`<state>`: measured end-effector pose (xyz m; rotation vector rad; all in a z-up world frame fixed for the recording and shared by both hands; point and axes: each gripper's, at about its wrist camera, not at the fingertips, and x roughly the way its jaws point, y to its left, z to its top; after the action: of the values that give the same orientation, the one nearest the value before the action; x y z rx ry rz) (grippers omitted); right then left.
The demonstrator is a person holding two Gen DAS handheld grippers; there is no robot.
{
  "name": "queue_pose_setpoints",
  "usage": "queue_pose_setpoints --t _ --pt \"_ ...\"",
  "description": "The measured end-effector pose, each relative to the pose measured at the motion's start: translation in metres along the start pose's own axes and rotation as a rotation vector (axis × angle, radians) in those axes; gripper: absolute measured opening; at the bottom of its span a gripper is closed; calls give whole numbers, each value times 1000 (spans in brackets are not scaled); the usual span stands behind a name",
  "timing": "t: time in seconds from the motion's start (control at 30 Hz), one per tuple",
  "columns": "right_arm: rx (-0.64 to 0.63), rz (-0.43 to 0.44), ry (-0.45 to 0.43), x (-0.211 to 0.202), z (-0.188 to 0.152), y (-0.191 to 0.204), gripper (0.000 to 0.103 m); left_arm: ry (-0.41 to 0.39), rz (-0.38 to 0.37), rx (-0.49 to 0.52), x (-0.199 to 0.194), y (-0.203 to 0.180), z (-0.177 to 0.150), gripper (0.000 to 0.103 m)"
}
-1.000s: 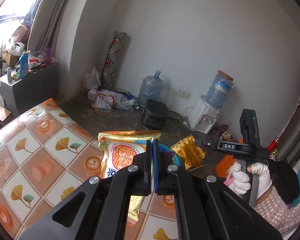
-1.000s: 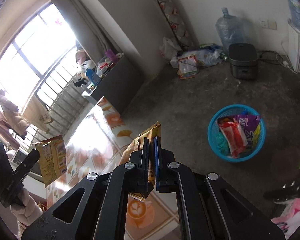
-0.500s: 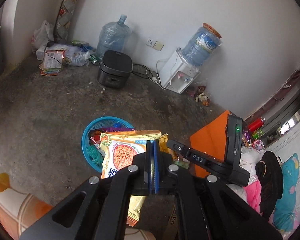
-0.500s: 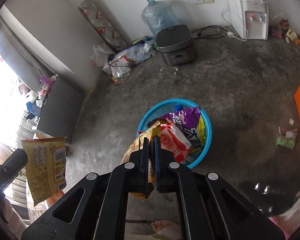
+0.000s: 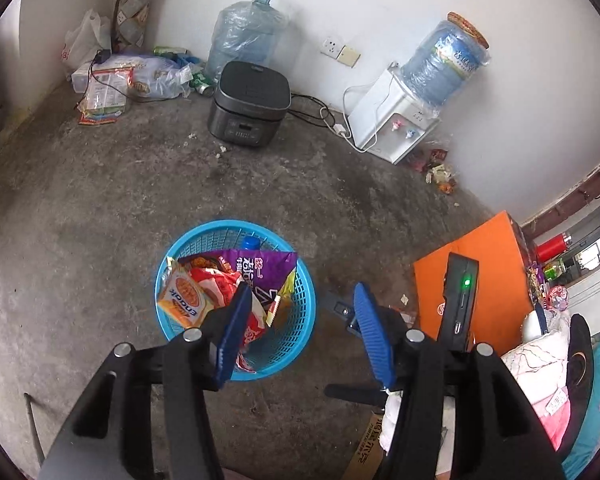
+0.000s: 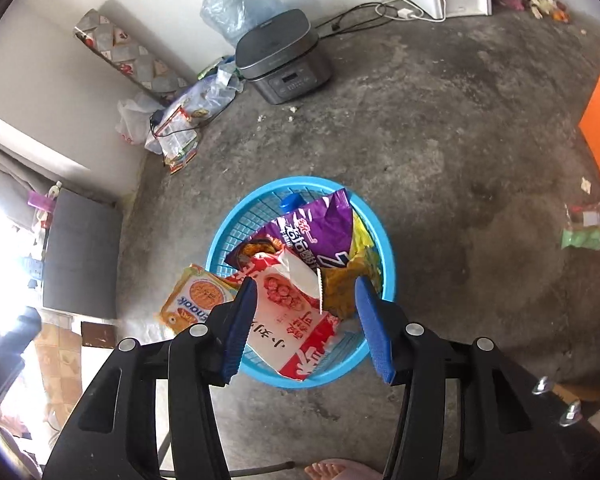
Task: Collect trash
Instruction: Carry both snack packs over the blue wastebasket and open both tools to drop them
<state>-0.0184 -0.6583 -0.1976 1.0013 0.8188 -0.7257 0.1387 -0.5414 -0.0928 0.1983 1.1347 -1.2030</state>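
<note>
Both grippers hang above a round blue basket that stands on the bare concrete floor. The left gripper has its blue-padded fingers spread wide with nothing between them; the basket shows partly behind its left finger. The right gripper is likewise spread wide and holds nothing, its fingers framing the near half of the basket. Inside the basket lie several wrappers: a purple snack bag toward the far side, a red and white bag on top toward the near side, and a yellow wrapper beside the purple one. An orange noodle packet leans over the basket's left rim, part of it outside the rim in the right wrist view. A blue bottle cap shows at the far wall of the basket. Well apart from the basket, a dark rice cooker sits near the wall, with a large water jug behind it and a white water dispenser to its right. A green and red wrapper lies on the floor to the right of the basket, clear of it. An orange board lies at the right edge.
</note>
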Motion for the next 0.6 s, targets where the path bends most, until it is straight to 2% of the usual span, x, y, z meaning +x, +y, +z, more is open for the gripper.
queue_pose_setpoints --t 0.23,0.37,0.47,0.6 --pt "-17 45 -43 -24 1 8 50 -101 -24 -22 -50 0 2 53" --pt "-54 82 -78 -48 -3 22 50 -156 -14 3 -91 -11 -7 59" --pt "-128 121 -123 -78 -12 44 50 -216 -7 29 -133 -21 -22 66" --pt "-287 191 -197 -127 -39 84 60 -323 73 32 -198 -30 -54 86"
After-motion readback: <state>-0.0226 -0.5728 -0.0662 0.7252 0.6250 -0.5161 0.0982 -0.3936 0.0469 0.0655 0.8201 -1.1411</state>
